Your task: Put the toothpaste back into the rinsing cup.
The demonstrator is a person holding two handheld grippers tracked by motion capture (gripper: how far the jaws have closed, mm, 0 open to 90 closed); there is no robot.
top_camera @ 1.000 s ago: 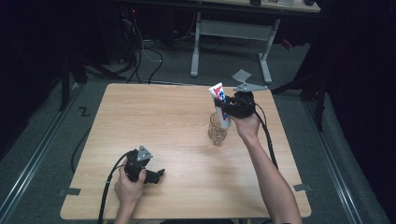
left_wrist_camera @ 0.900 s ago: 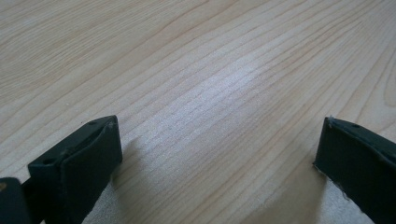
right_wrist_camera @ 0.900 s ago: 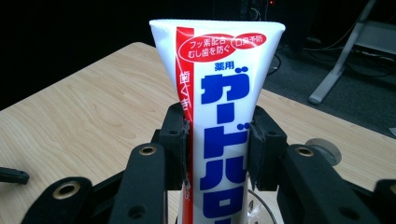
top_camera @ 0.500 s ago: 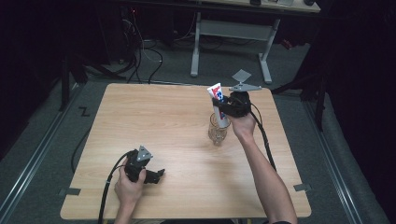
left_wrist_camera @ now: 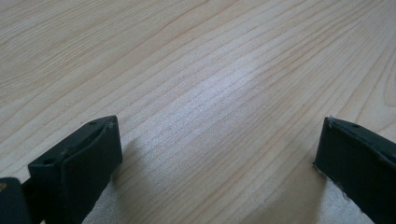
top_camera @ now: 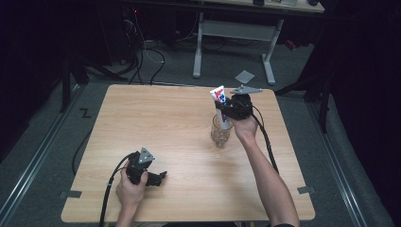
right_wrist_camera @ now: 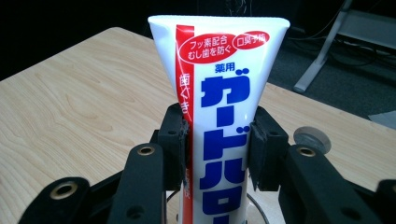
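A white toothpaste tube (top_camera: 218,96) with red and blue print stands upright, crimped end up, over a clear glass (top_camera: 221,135) on the right half of the wooden table (top_camera: 161,123). My right gripper (top_camera: 225,109) is shut on the tube's middle. In the right gripper view both pads press the tube (right_wrist_camera: 219,93) from either side, and my right gripper (right_wrist_camera: 218,149) is just above the glass rim (right_wrist_camera: 259,211). The tube's lower end is hidden. My left gripper (top_camera: 160,178) rests low near the front left, open, with bare wood between the jaws of my left gripper (left_wrist_camera: 219,158).
A dark floor surrounds the table. A white-legged desk (top_camera: 234,33) stands beyond the far edge, and a grey square piece (top_camera: 244,75) lies on the floor by it. Cables trail from both grippers toward the table's front edge.
The right gripper with the tube has edged slightly left over the glass. The left gripper has stayed where it was.
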